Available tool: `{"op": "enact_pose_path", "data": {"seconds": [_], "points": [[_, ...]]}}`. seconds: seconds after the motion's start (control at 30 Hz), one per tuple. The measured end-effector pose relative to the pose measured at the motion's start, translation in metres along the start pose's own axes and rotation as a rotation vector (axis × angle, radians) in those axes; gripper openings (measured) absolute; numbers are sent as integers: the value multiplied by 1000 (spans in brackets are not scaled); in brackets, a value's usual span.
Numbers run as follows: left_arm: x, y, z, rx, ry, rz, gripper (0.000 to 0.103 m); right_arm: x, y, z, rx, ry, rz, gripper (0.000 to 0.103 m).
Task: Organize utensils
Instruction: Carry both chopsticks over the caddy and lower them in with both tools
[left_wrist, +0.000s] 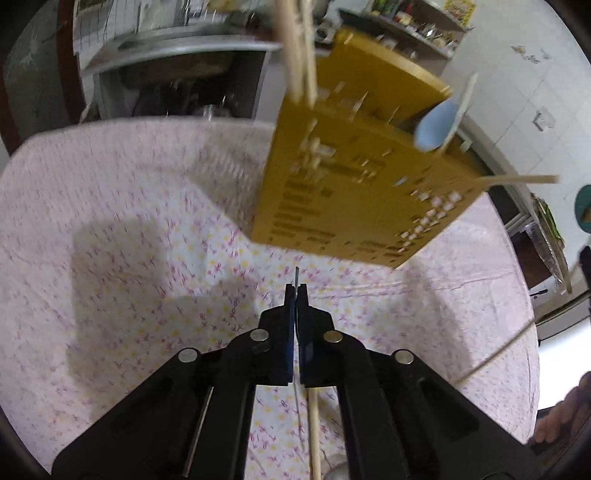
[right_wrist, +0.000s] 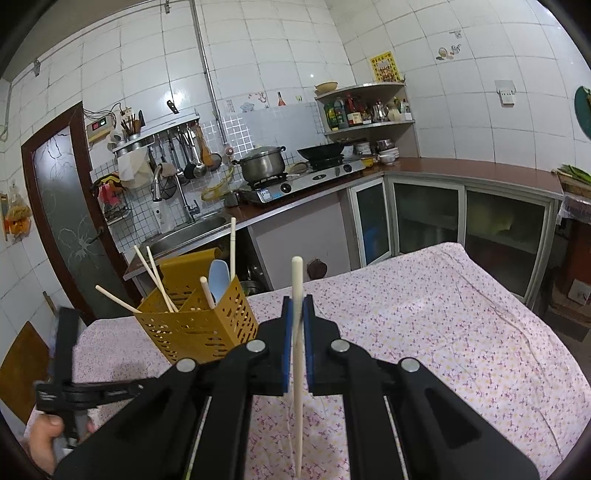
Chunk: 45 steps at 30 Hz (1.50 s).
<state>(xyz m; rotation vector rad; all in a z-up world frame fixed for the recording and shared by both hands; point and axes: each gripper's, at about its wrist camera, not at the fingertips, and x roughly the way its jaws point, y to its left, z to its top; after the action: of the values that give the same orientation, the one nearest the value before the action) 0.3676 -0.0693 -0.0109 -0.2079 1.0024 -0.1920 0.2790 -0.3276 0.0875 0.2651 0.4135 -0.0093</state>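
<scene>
My right hand-held gripper (right_wrist: 297, 306) pinches one chopstick (right_wrist: 297, 332) upright, right of the caddy (right_wrist: 199, 328) on the surface (right_wrist: 443, 314). My left hand-held gripper (left_wrist: 296, 291) is pressed together; something thin seems caught there. The chopstick could swivel and miss the caddy.

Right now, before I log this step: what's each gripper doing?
Left gripper: shut, nothing clearly held.
Right gripper: shut on a chopstick.
</scene>
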Motion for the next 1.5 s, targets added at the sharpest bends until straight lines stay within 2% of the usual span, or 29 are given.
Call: {"op": "enact_pose_path", "data": {"seconds": [0.27, 0.47, 0.67, 0.83, 1.0, 1.17, 1.37, 1.5], "points": [[-67, -24, 16, 119, -165, -73, 0, -5, 22, 13, -37, -19, 37, 6], [-115, -20, 32, 201, -305, -75, 0, -6, 45, 29, -64, -41, 84, 6], [-158, -35, 61, 280, -455, -17, 0, -15, 70, 67, -76, -101, 148, 6], [-179, -44, 92, 328, -553, 47, 0, -15, 98, 104, -114, -165, 167, 6], [-181, -56, 116, 404, -653, 123, 0, -3, 113, 129, -126, -209, 151, 6], [-152, -59, 123, 473, -715, 185, 0, 20, 119, 131, -119, -223, 130, 6], [-117, -51, 109, 514, -761, 170, 0, 51, 119, 116, -133, -244, 92, 6], [-99, -42, 101, 498, -771, 155, 0, 64, 119, 100, -167, -265, 70, 6]]}}
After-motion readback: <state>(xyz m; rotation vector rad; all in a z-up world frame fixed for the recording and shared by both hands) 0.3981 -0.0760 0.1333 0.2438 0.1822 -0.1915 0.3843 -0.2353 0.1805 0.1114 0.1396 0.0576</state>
